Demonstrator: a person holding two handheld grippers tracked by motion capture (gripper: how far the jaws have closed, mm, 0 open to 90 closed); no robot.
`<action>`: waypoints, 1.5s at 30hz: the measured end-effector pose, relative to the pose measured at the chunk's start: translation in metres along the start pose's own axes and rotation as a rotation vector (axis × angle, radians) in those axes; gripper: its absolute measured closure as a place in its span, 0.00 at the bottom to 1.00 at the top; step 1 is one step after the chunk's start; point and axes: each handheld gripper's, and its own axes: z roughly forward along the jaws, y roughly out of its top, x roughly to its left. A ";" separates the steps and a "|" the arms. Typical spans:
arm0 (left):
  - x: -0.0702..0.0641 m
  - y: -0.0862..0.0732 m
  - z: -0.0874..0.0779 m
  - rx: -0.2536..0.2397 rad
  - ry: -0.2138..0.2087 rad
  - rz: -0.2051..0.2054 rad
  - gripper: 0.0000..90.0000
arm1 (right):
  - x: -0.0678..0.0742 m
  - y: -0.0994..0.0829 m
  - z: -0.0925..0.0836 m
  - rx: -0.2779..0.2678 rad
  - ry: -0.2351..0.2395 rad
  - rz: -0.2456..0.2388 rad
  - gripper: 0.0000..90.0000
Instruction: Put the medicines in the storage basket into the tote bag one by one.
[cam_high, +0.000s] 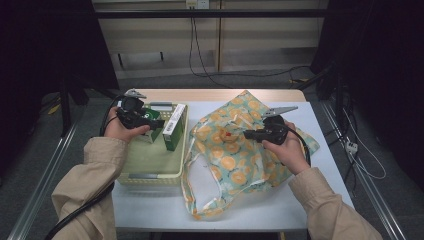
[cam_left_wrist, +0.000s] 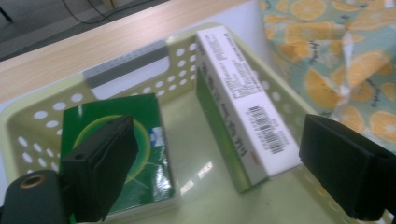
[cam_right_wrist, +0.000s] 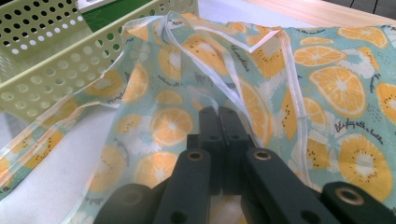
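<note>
White tabletop, dim grey floor

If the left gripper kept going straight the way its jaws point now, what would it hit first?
Probably the white-and-green carton standing in the pale green basket. It lies between the open jaws of the left gripper, with the flat green box beside the left jaw. Depth is unclear; the basket floor could come first.

Left gripper fingers spread wide; right gripper fingers pressed together.
</note>
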 end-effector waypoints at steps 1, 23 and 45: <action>0.002 -0.001 0.001 0.002 0.007 -0.001 0.12 | 0.000 0.000 0.000 0.001 -0.001 -0.001 1.00; 0.040 -0.017 0.026 0.035 0.111 -0.044 0.09 | -0.002 -0.002 0.002 0.009 0.005 0.008 1.00; 0.039 -0.013 0.047 0.067 0.180 -0.025 0.07 | -0.003 -0.004 0.003 0.013 0.011 0.003 1.00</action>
